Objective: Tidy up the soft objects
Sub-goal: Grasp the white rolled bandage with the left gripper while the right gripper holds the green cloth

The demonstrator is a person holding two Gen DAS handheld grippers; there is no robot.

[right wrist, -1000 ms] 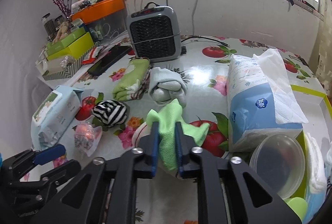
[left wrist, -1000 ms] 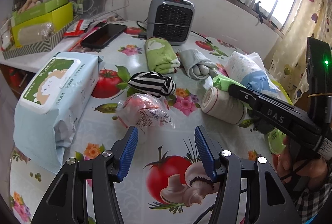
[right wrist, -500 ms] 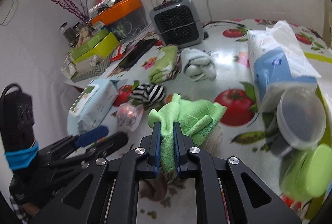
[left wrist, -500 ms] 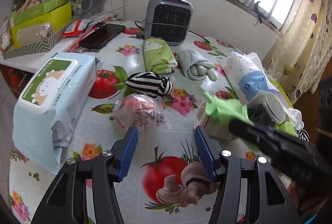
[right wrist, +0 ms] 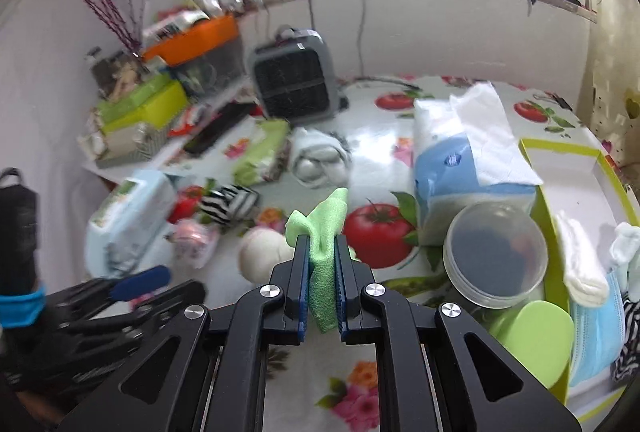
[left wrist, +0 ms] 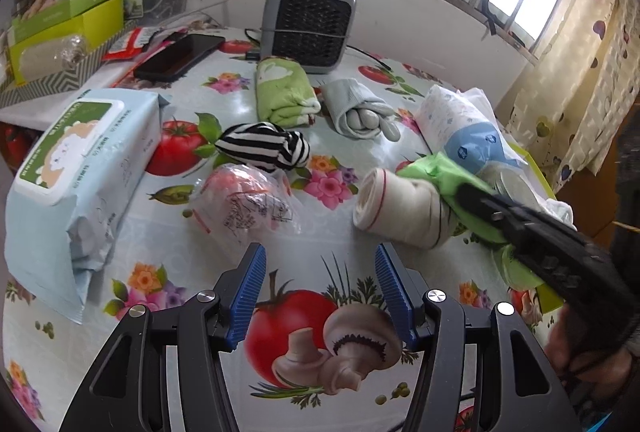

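My right gripper (right wrist: pixel 322 264) is clamped on a fuzzy bright green microfiber cloth (right wrist: pixel 323 228), bunched between the blue ribbed pads (right wrist: pixel 303 284), with its loose end sticking up above the table. My left gripper (left wrist: pixel 318 288) hangs wide apart with nothing between the pads, low over the glossy fruit-print oilcloth (left wrist: pixel 320 328).

Only the right wrist view shows the yellow-green box (right wrist: pixel 552 148) at the table's right edge: a folded white cloth (right wrist: pixel 580 260), a blue face mask (right wrist: pixel 592 336) and a striped scrap inside. Just beside its wall are a round clear plastic tub (right wrist: pixel 496 256) and a lime lid (right wrist: pixel 532 332). That view is motion-blurred on the left.

The left wrist view is sharper there: a cream fabric roll with red stripes (left wrist: pixel 400 208) touching the green cloth (left wrist: pixel 436 168), a crinkly clear bag with pink contents (left wrist: pixel 244 200), a black-and-white striped bundle (left wrist: pixel 264 148), a folded pale green towel (left wrist: pixel 284 92), rolled grey socks (left wrist: pixel 356 108), a soft wet-wipes pack (left wrist: pixel 76 168), a tissue pack (left wrist: pixel 468 128), a grey grilled heater (left wrist: pixel 312 20).
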